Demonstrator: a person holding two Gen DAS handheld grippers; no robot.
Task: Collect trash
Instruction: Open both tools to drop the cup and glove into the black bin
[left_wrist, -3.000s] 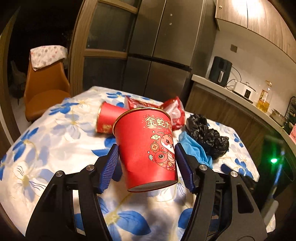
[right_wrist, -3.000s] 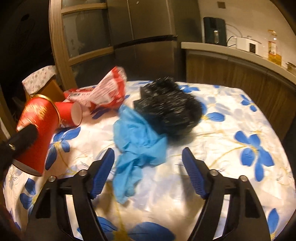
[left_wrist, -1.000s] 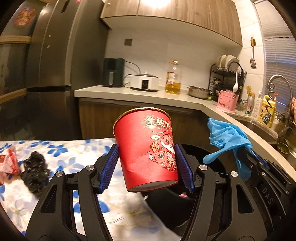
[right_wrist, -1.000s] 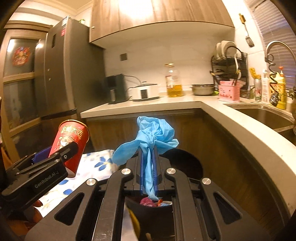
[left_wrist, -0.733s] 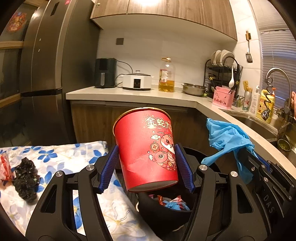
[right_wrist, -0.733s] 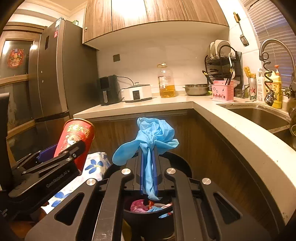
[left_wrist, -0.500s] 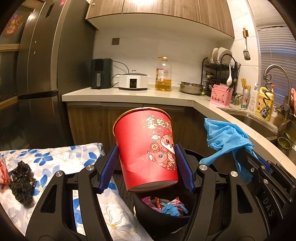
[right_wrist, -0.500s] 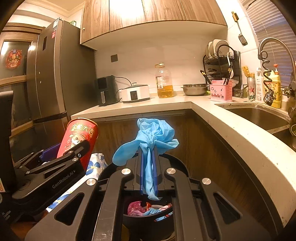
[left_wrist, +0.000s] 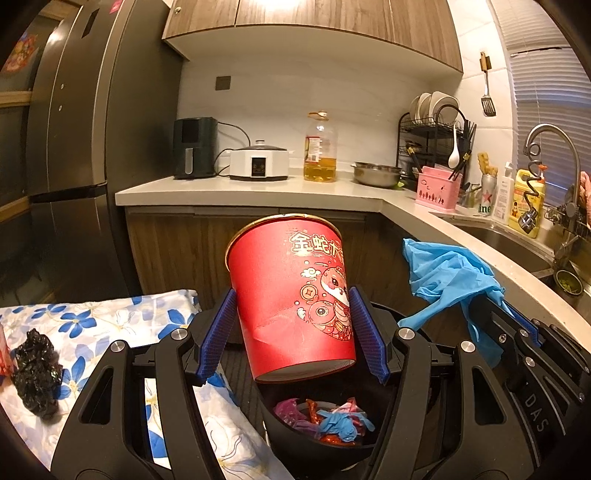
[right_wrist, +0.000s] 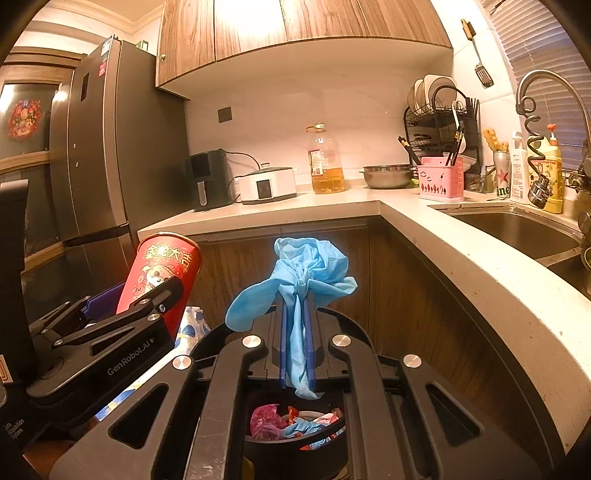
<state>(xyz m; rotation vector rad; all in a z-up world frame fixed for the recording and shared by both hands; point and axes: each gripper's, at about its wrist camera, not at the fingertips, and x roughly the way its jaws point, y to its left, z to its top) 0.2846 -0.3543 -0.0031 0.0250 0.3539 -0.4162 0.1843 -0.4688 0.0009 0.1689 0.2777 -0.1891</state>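
Observation:
My left gripper (left_wrist: 293, 332) is shut on a red paper cup (left_wrist: 291, 299) with a gold rim, held upright above the black trash bin (left_wrist: 275, 424). The bin holds pink, red and blue wrappers. My right gripper (right_wrist: 296, 339) is shut on a crumpled blue glove (right_wrist: 299, 273), also over the bin (right_wrist: 258, 448). The glove (left_wrist: 443, 273) and the right gripper show at the right of the left wrist view. The cup (right_wrist: 162, 266) shows at the left of the right wrist view.
A table with a blue-flowered cloth (left_wrist: 110, 321) lies left of the bin, with a crumpled black bag (left_wrist: 35, 369) on it. A wooden counter front (right_wrist: 424, 295) curves behind and right of the bin. A dark fridge (left_wrist: 74, 147) stands at the left.
Both grippers have carried the cup and the glove from the table to above the bin. Over the last second the bin's inside has come into view below them.

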